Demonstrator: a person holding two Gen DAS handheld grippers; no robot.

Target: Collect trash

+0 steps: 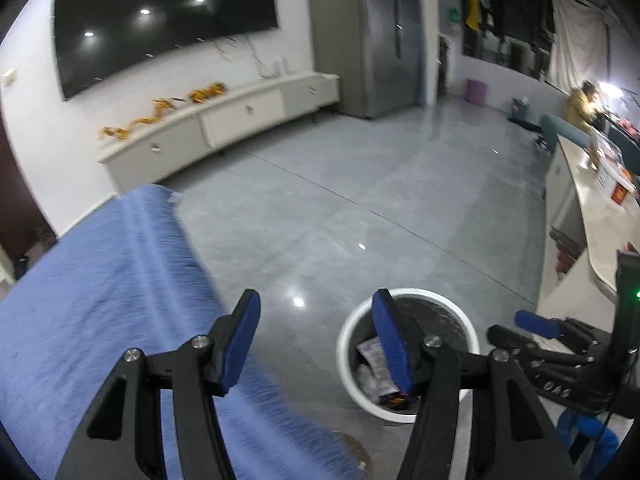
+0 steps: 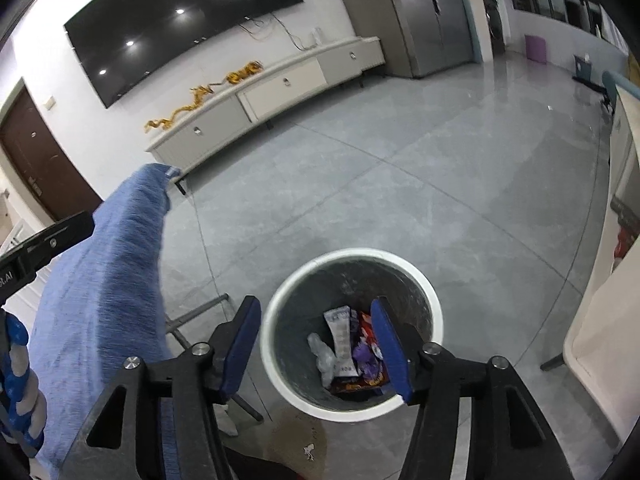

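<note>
A round white trash bin [image 2: 434,314] with a dark liner stands on the grey floor. It holds several wrappers [image 2: 348,344], white, red and purple. My right gripper [image 2: 316,340] is open and empty, hovering above the bin's left rim. In the left wrist view the bin [image 1: 348,336] sits low and right of centre. My left gripper [image 1: 316,340] is open and empty, between the blue-covered table [image 1: 100,300] and the bin. The right gripper [image 1: 536,324] shows at the right of that view.
The blue cloth covers a table [image 2: 104,300] on metal legs at the left. A brown stain [image 2: 296,436] marks the floor in front of the bin. A white counter [image 2: 600,320] stands to the right. A TV and a low white cabinet [image 2: 260,100] line the far wall.
</note>
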